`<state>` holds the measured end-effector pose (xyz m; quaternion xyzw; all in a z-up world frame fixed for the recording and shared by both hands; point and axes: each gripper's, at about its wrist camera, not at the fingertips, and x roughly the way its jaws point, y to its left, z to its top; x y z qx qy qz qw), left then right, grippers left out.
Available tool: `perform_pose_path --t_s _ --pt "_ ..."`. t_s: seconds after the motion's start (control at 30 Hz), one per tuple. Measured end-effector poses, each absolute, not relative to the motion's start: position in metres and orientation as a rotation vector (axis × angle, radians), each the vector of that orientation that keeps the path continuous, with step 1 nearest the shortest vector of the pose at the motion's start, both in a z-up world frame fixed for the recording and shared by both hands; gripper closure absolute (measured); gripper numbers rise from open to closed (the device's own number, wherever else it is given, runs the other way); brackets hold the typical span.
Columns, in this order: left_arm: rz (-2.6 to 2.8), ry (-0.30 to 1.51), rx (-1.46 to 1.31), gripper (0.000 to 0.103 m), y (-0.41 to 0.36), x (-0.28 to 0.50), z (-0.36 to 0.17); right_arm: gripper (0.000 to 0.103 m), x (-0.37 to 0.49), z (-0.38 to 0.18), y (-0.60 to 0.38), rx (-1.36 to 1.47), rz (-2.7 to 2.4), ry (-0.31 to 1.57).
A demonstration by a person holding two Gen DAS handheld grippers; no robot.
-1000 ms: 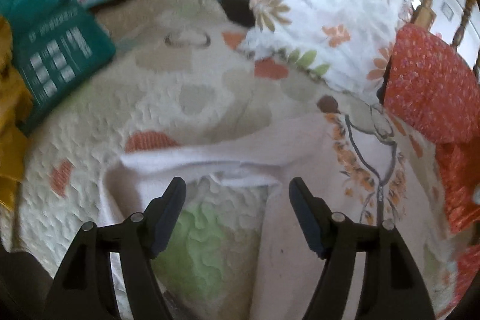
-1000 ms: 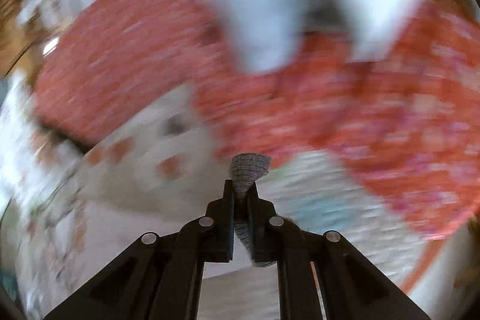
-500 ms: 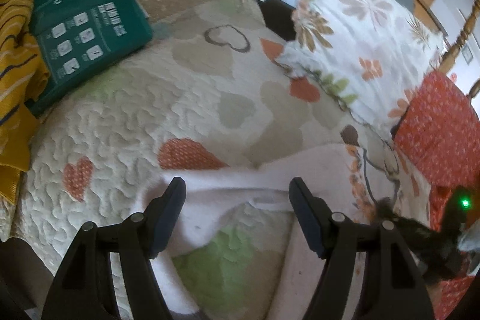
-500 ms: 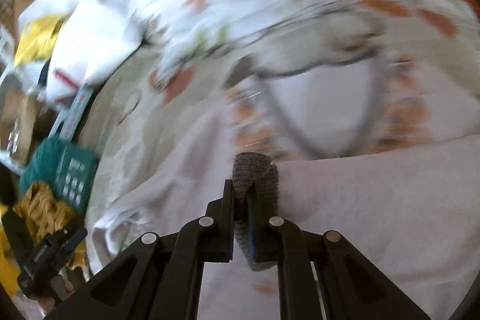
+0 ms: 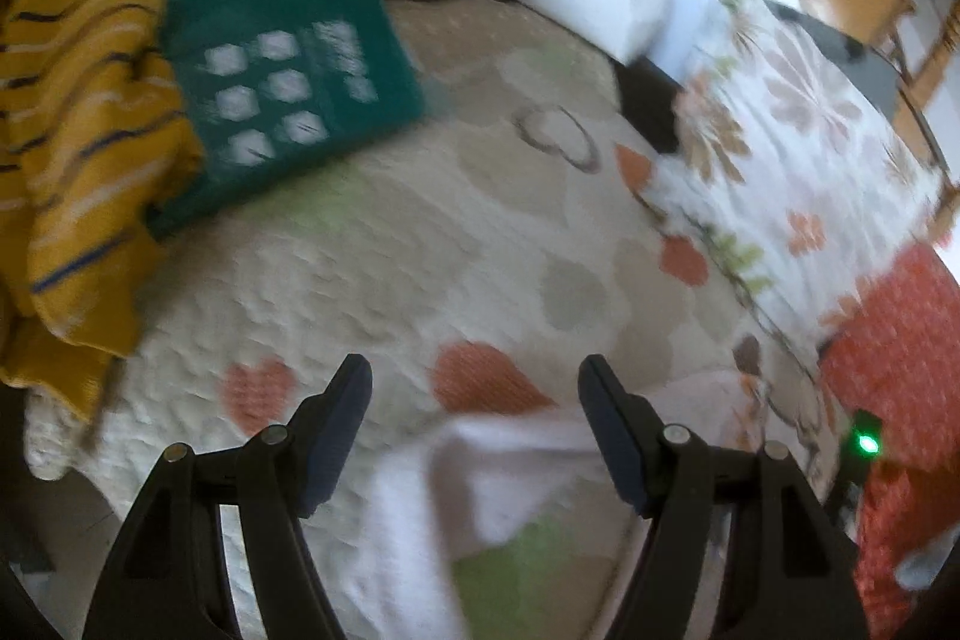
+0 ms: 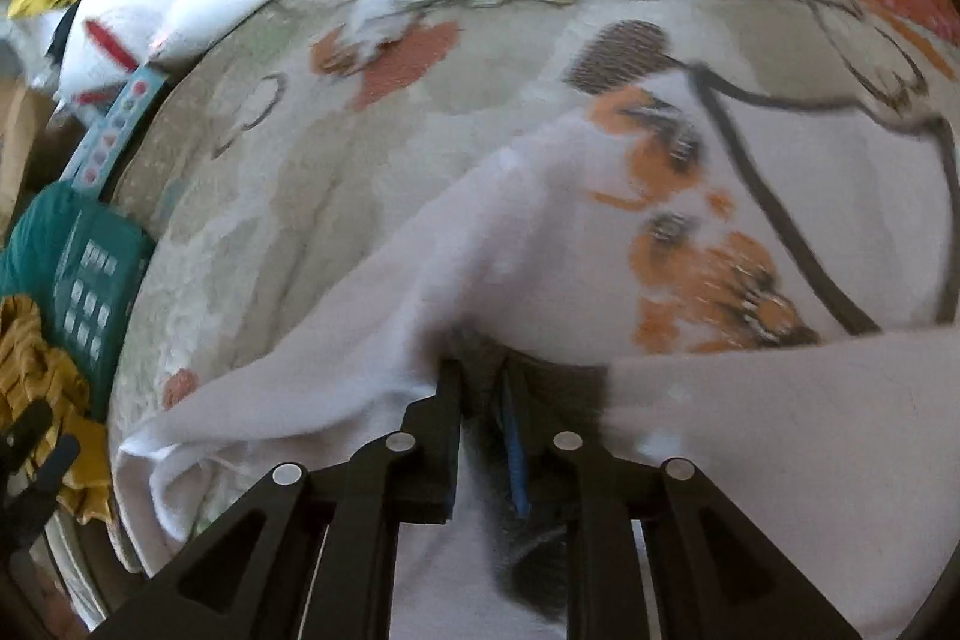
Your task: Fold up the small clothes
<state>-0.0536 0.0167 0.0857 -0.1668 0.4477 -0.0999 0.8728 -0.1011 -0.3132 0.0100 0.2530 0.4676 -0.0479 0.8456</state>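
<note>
While both views are blurring:
Left wrist, hidden: the white garment (image 5: 480,466) is running off the bottom edge.
Left wrist, count: one teal box (image 5: 282,82) and one yellow striped cloth (image 5: 78,112) are lying on the quilt (image 5: 390,268).
Left gripper (image 5: 474,388): hovering tilted down, jaws standing wide, holding nothing.
Right wrist, hidden: a dark grey fabric piece (image 6: 534,568) is showing only partly between the fingers.
Right gripper (image 6: 483,376): pressing into the garment (image 6: 540,232), jaws just parting slightly; grip unclear.

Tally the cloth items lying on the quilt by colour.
White garment with orange print: 1
Grey sock between the right gripper's fingers: 1
Mustard striped cloth: 1
Floral white pillow: 1
Red dotted fabric: 1
Total: 5
</note>
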Motion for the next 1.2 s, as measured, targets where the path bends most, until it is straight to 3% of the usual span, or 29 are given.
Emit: perform_pose_path --t_s 0.1,0.3,0.47,0.57,0.6,0.63,0.67,0.7,1.0,1.2 --pt "-0.115 0.905 -0.384 0.033 0.048 -0.051 0.090 0.086 -0.103 0.033 -0.285 0.469 -0.012 0.951" --pt "0.017 0.870 -0.457 0.032 0.106 -0.051 0.092 0.073 -0.137 0.054 -0.190 0.222 0.242 0.965" --pt "0.028 0.892 -0.496 0.032 0.127 -0.054 0.085 0.050 -0.181 0.035 -0.111 0.036 0.444 1.004" --pt "0.022 0.898 -0.503 0.032 0.130 -0.056 0.085 0.049 -0.185 0.009 -0.084 -0.045 0.423 1.038" --pt "0.023 0.897 -0.504 0.032 0.131 -0.056 0.085 0.052 -0.182 -0.001 -0.079 -0.054 0.399 1.060" --pt "0.025 0.895 -0.505 0.032 0.131 -0.057 0.085 0.074 -0.180 -0.004 -0.076 -0.061 0.376 1.061" --pt "0.028 0.894 -0.505 0.032 0.128 -0.056 0.085 0.088 -0.178 -0.002 -0.075 -0.048 0.369 1.055" --pt "0.030 0.892 -0.506 0.032 0.129 -0.056 0.085 0.092 -0.176 0.002 -0.077 -0.010 0.381 1.058" --pt "-0.061 0.931 -0.470 0.032 0.094 -0.058 0.080 0.093 -0.205 0.118 -0.200 0.427 0.314 0.771" --pt "-0.216 0.968 -0.353 0.032 0.029 -0.068 0.078 0.093 -0.278 0.126 -0.345 0.561 -0.023 0.707"
